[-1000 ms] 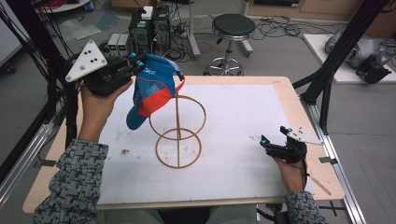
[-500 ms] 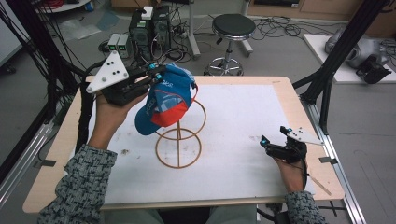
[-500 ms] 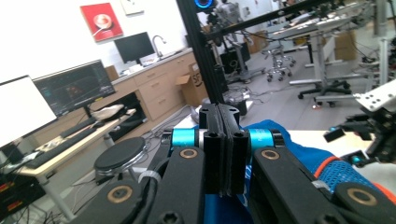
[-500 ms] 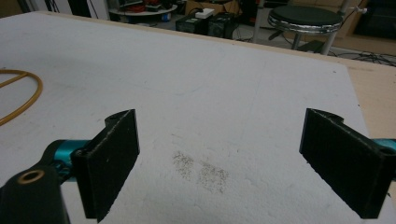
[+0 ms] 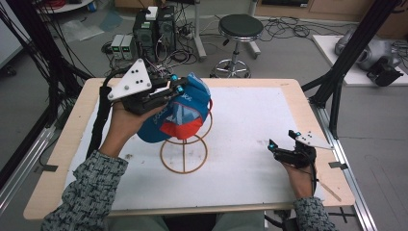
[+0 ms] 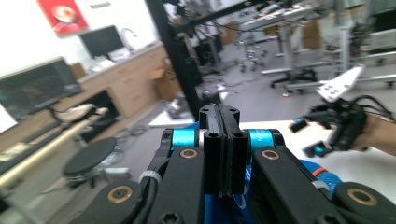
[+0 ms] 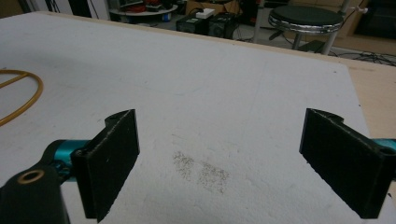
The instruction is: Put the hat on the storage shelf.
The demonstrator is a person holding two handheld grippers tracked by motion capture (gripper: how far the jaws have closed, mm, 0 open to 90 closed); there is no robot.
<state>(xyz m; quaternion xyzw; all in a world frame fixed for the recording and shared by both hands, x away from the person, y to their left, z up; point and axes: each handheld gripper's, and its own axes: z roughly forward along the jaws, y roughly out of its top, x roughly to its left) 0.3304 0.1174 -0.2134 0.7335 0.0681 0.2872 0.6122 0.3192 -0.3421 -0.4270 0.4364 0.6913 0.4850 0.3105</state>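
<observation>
On the white worktop [image 5: 269, 115], the left gripper [image 5: 179, 88], fingers clenched on the blue cap [image 5: 178, 113], lowers it over the wire stand [image 5: 185, 151], which could tip; the right gripper [image 5: 273, 144] rests released.

White lettering runs across the side of the blue fabric cap with the orange-red panel [image 5: 175, 113], but in the high view it is too small and blurred to read. A red poster [image 6: 64, 11] on the wall in the left gripper view carries a picture, with no legible words.
</observation>
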